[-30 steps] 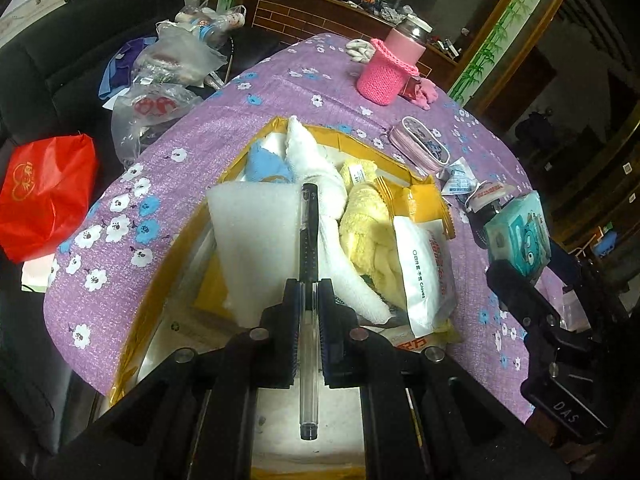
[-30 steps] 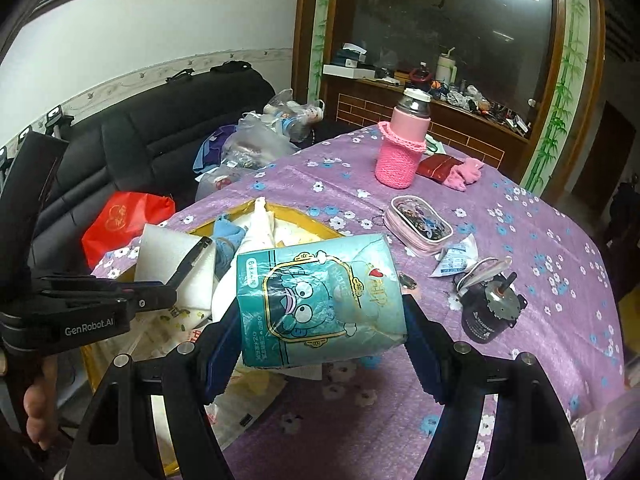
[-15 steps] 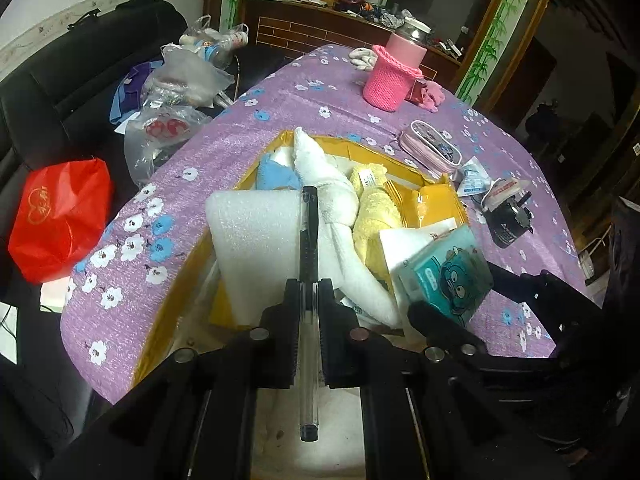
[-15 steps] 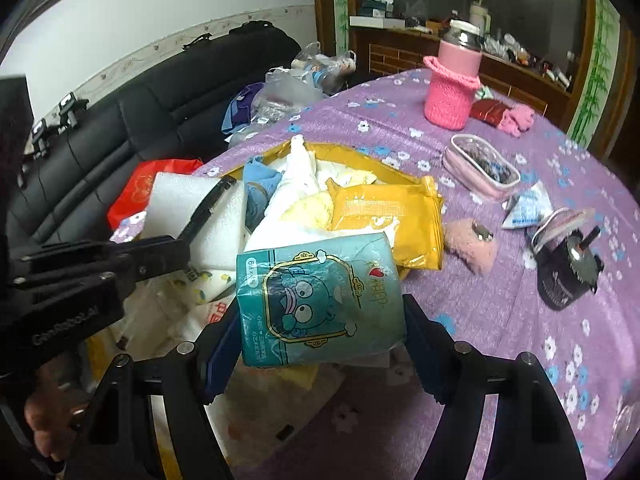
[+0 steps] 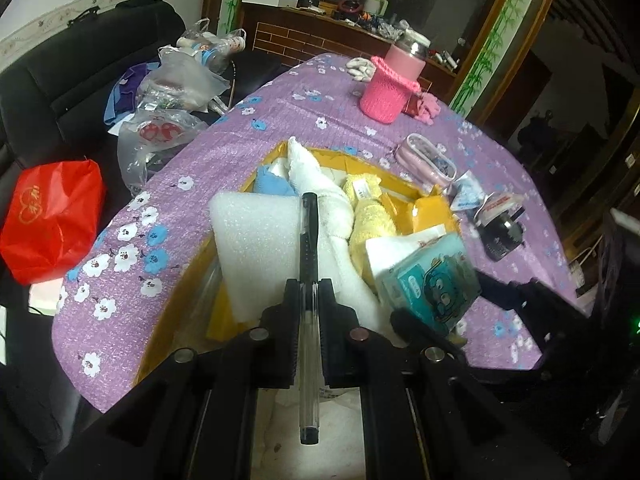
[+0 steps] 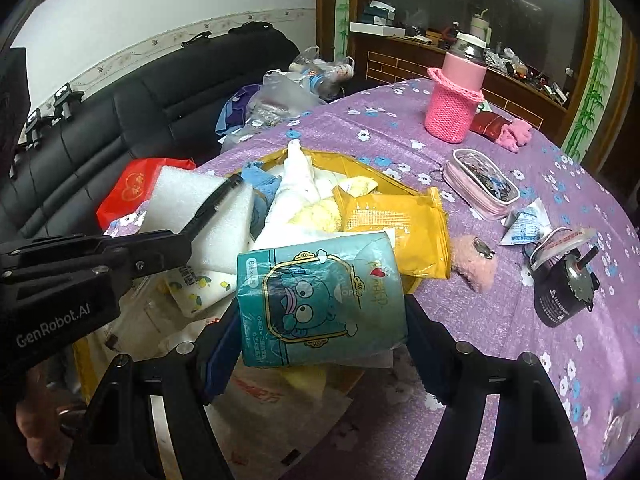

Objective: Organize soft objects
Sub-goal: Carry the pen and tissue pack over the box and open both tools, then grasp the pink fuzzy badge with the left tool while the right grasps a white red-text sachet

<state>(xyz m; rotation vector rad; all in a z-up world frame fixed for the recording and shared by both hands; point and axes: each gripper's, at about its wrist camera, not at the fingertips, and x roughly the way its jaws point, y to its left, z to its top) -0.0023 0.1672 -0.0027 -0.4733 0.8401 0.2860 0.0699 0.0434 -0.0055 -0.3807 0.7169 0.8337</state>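
The right gripper (image 6: 320,316), clamped on a soft teal cartoon-printed tissue pack (image 6: 320,300), hangs over the near edge of the yellow-rimmed box (image 6: 384,178); the left gripper (image 5: 309,312) pinches a black pen (image 5: 309,264).

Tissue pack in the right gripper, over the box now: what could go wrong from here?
The box is already heaped with towels and packets, so the tissue pack, once released, may slide off onto the tablecloth. The left gripper, shut on a pen, sits close to the right gripper; they might collide over the foam block.
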